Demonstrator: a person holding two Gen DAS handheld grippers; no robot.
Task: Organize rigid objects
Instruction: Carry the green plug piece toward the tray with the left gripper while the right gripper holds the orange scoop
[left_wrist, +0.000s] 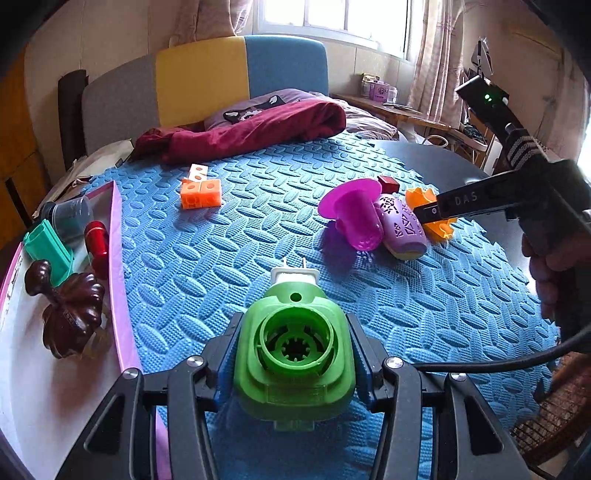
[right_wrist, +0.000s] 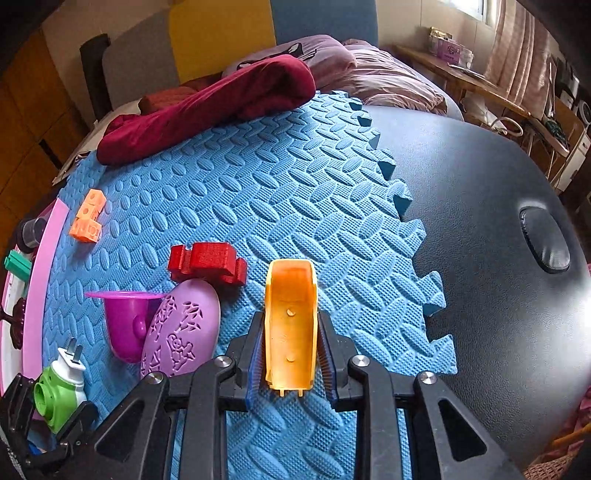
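Observation:
My left gripper (left_wrist: 293, 322) is shut on a green plug-in device (left_wrist: 295, 347) with a white two-pin plug end, held just above the blue foam mat (left_wrist: 258, 236). In the right wrist view this green device (right_wrist: 55, 395) and the left gripper (right_wrist: 48, 410) sit at the lower left. My right gripper (right_wrist: 291, 321) is shut on an orange hollow plastic piece (right_wrist: 290, 295), with the blue pads pressed against both its sides. From the left wrist view the right gripper (left_wrist: 430, 212) and the orange piece (left_wrist: 424, 195) are at the mat's right side. Whether the piece touches the mat I cannot tell.
A magenta cup (right_wrist: 125, 325), a lilac patterned oval case (right_wrist: 181, 332) and a red block (right_wrist: 207, 262) lie left of the orange piece. Orange cubes (left_wrist: 201, 192) lie farther back. A pink-rimmed tray (left_wrist: 118, 258) at the left holds several items. A maroon cloth (left_wrist: 251, 129) borders the far edge.

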